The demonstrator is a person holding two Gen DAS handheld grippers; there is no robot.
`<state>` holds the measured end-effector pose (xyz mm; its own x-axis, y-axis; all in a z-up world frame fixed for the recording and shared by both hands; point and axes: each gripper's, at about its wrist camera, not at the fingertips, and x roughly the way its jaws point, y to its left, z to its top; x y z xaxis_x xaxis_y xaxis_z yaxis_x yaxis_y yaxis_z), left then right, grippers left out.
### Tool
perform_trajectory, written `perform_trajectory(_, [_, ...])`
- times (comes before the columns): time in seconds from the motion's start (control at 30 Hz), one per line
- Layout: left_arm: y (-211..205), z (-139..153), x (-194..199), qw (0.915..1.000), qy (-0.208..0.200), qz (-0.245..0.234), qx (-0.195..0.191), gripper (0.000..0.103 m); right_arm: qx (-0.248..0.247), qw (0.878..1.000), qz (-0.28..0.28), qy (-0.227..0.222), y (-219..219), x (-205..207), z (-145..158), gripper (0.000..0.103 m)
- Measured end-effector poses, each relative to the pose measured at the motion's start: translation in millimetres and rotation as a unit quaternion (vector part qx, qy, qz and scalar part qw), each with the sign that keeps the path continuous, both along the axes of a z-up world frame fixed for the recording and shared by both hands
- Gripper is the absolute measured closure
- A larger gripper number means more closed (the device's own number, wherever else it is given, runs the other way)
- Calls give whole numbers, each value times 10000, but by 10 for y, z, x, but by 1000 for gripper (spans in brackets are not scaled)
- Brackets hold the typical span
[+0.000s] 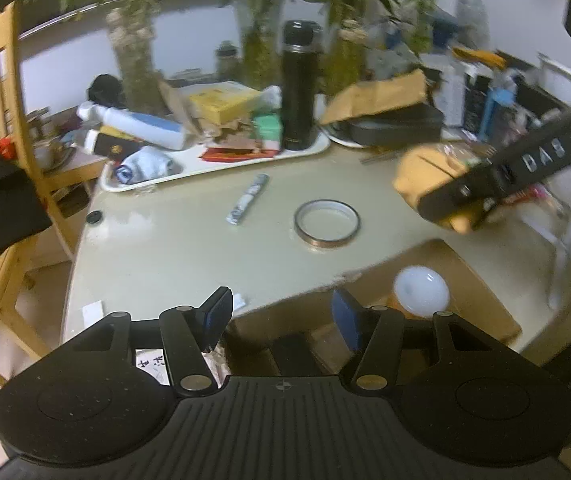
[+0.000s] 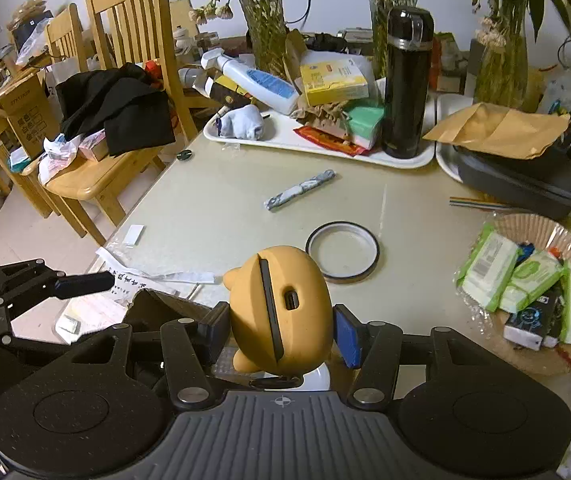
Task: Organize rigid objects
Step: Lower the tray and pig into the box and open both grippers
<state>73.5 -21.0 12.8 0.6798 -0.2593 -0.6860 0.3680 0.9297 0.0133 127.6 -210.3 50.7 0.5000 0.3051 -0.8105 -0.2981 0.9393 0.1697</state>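
Note:
My right gripper (image 2: 281, 330) is shut on a yellow rounded toy-shaped gadget (image 2: 281, 304) with a dark slot, held above the table's near edge. The gadget also shows in the left wrist view (image 1: 425, 180), blurred, at the right. My left gripper (image 1: 281, 316) is open and empty, low over the table's front edge; it appears at the left of the right wrist view (image 2: 81, 282). A tape ring (image 2: 342, 250) and a grey patterned stick (image 2: 299, 190) lie on the beige table (image 2: 205, 208). The ring (image 1: 327, 222) and stick (image 1: 247, 198) also show in the left wrist view.
A white tray (image 2: 317, 142) at the back holds a black flask (image 2: 407, 80), bottles and boxes. A dark case under a brown envelope (image 2: 501, 128) sits back right. A basket of wipes (image 2: 525, 280) is at right. Wooden chairs (image 2: 125, 92) stand left. A white bulb (image 1: 421, 290) lies below the table.

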Motion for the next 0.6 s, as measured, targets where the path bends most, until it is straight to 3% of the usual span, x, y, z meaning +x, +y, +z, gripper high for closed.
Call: perform_trajectory(0.6, [163,170,127,9958,312,797,-328,49,-223,9971,592,419,274,-150,-309,45])
